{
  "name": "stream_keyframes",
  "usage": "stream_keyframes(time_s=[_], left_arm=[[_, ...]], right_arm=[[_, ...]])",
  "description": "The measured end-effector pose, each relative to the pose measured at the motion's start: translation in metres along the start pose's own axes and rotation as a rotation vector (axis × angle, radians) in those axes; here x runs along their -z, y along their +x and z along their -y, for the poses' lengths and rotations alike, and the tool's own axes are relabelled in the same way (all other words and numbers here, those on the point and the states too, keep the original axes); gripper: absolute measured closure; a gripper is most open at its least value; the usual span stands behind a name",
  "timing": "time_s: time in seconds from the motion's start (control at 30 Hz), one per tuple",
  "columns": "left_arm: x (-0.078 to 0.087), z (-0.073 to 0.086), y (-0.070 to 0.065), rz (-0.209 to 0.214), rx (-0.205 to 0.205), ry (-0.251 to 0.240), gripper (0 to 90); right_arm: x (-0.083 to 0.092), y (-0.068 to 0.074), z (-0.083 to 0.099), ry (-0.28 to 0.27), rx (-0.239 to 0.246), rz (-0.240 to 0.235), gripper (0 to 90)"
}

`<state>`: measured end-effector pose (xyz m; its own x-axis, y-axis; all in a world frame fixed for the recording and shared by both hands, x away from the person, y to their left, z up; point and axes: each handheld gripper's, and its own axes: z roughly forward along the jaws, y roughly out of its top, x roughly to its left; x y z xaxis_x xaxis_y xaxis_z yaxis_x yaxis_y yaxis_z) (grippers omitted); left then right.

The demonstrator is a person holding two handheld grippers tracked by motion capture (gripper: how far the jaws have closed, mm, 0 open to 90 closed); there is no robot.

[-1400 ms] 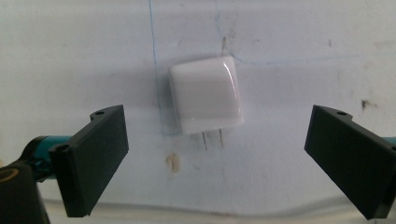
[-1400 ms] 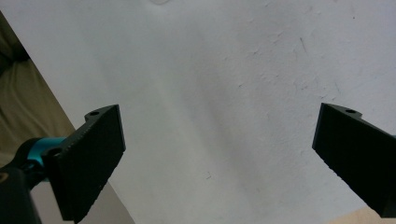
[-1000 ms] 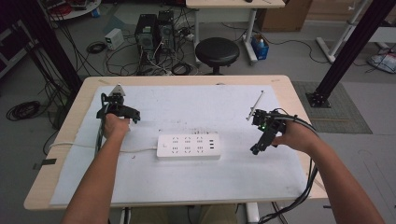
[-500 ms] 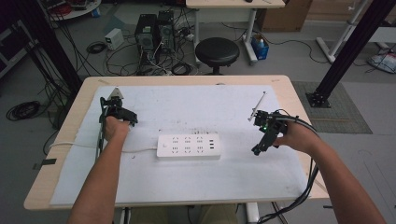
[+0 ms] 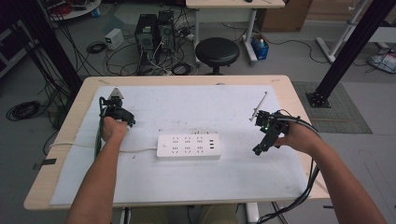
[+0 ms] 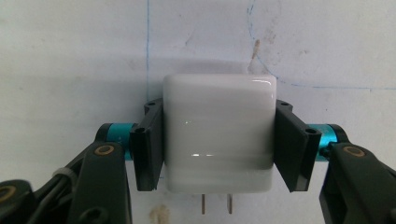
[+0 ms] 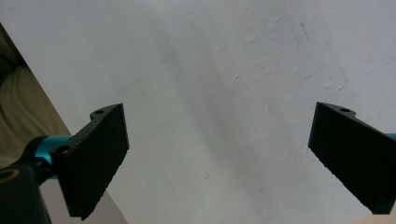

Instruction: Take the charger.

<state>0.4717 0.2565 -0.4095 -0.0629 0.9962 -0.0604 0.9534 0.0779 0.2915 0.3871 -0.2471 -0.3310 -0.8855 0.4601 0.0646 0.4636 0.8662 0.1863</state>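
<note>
Nearest the person, two forearms come up over the white sheet [image 5: 196,182] that covers the wooden table [image 5: 56,186]. Between the hands lies a white power strip [image 5: 188,146], flat on the sheet, its cord running off toward the left edge. To its right, the right gripper [image 5: 258,150] hangs above bare sheet, tipped downward, its jaws standing wide apart with nothing between them; in the right gripper view the two black pads frame plain white surface. To the left and a little farther off, the left gripper [image 6: 219,149] has just been closing its jaws and now clamps a white plug adapter [image 6: 218,133] by its two sides, the pads pressed against it. The adapter lies on the sheet with its two metal prongs pointing back toward the gripper. In the high view this gripper sits near the table's far left corner, well apart from the power strip. Beyond the table stand a black stool [image 5: 216,50] and tangled cables on the floor
</note>
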Motion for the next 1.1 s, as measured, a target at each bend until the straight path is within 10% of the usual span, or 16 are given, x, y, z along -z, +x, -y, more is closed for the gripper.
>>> stream_keyframes(time_s=[0.3,0.5,1.1], left_arm=[[0.025,0.003,0.000,0.083,-0.151,-0.047,42.5],[0.065,0.013,-0.012,0.161,-0.362,-0.091,42.5],[0.128,0.053,-0.044,0.320,-0.795,-0.125,42.6]], right_arm=[[0.001,0.003,-0.002,0.001,-0.019,0.012,4.4],[0.002,0.004,0.000,0.004,-0.021,0.061,4.3],[0.016,0.013,0.003,-0.054,-0.121,0.084,4.3]])
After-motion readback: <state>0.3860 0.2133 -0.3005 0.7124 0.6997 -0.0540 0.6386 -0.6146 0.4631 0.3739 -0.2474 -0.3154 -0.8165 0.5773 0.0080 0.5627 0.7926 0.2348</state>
